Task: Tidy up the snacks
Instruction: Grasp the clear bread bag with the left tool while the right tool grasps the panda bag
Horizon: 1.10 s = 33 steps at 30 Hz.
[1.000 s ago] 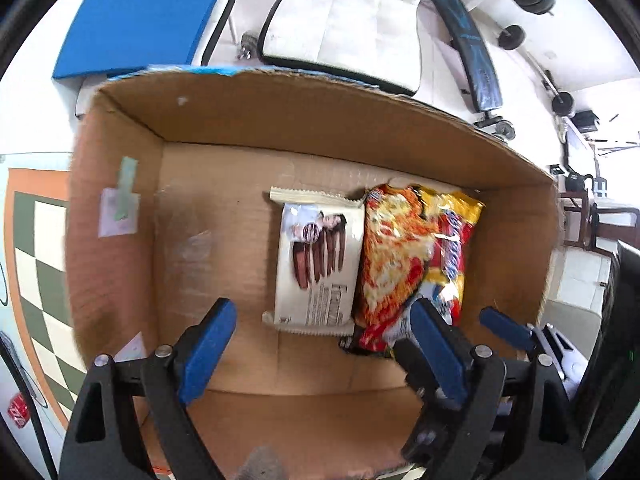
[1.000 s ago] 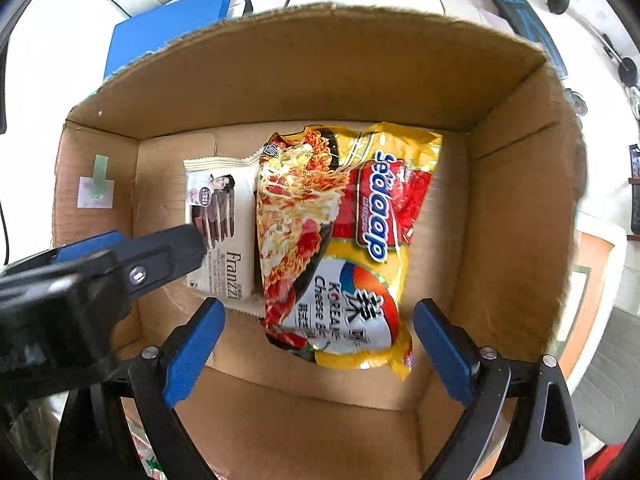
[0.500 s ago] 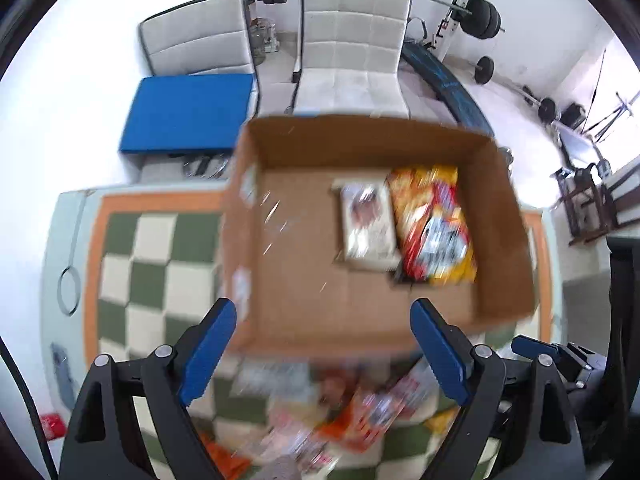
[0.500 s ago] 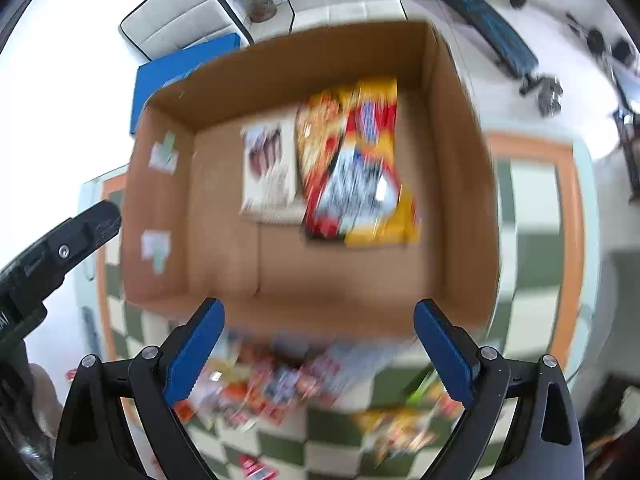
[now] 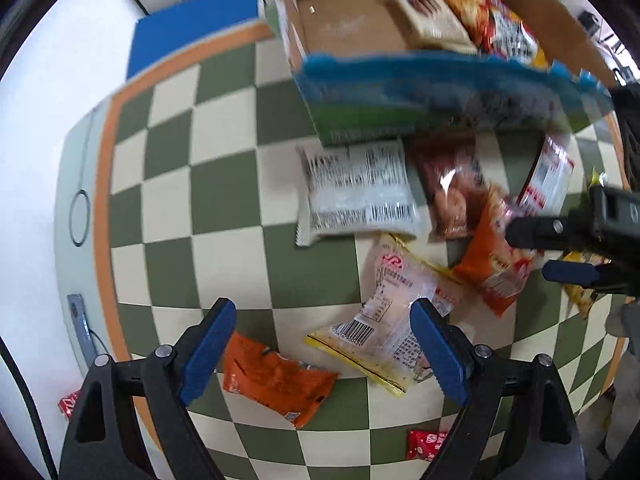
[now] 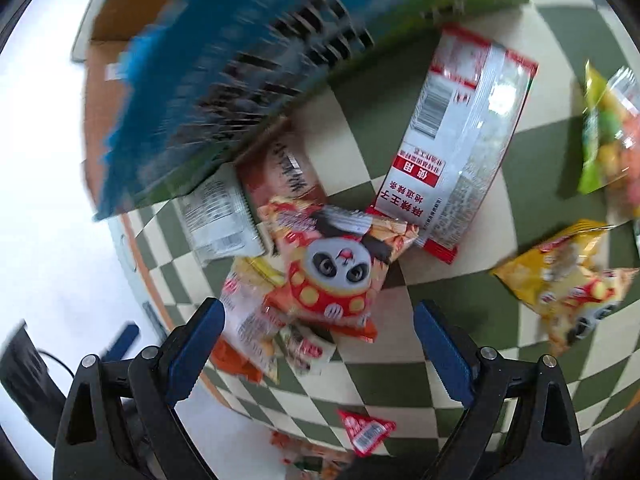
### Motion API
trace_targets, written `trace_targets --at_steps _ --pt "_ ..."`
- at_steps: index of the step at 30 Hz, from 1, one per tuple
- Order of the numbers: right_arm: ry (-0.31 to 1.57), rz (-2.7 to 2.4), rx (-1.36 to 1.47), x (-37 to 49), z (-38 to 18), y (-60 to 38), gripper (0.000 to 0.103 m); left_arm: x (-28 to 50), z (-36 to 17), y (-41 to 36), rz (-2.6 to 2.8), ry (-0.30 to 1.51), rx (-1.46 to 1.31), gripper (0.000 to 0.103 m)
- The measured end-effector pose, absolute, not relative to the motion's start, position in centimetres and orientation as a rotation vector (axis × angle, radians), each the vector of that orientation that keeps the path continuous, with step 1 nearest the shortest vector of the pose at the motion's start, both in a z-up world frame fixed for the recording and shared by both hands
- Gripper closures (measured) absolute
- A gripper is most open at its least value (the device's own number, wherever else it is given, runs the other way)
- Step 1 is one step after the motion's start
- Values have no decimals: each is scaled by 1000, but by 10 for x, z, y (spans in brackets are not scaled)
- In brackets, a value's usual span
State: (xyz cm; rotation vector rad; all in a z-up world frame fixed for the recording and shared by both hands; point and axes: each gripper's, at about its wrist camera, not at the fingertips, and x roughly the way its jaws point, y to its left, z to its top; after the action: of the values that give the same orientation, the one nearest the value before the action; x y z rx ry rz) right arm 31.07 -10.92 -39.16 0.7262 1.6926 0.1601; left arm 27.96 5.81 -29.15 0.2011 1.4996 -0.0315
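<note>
Facing up, panda-printed packet (image 6: pixel 334 268) beside red-bordered barcoded packet (image 6: pixel 460 136)

1. Surface: table (image 5: pixel 224 208) with green-and-cream checked top, orange border.
2. Cardboard box (image 5: pixel 348 24) stands at its far side.
3. Before the box: white barcode packet (image 5: pixel 356 196), red-and-white packet (image 6: pixel 460 136), panda packet (image 6: pixel 332 268).
4. Near edge: orange packet (image 5: pixel 276 380), small red sachet (image 6: pixel 366 430).
</note>
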Motion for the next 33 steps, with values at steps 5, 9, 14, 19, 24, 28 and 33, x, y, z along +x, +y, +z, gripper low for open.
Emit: trace_targets --at_steps 5,9,14,19,24,28,33 --pt "1744 120 820 310 -425 -104 16 282 -322 47 -122 1579 227 14" --pt "1782 122 775 310 -434 -102 48 286 -333 32 -201 1605 269 14" --pt "1827 130 495 309 -422 -104 49 291 -337 19 -297 1638 259 14" --pt "1852 153 285 305 -416 -103 49 285 -348 11 -344 1684 252 14" --pt "1853 146 203 301 -413 -94 34 278 -366 4 -327 1701 273 35" --pt "1855 147 223 292 -415 -85 34 271 -368 16 -200 1749 62 49" --pt "1798 155 178 275 -409 -80 53 247 -371 46 -21 1771 -212 49"
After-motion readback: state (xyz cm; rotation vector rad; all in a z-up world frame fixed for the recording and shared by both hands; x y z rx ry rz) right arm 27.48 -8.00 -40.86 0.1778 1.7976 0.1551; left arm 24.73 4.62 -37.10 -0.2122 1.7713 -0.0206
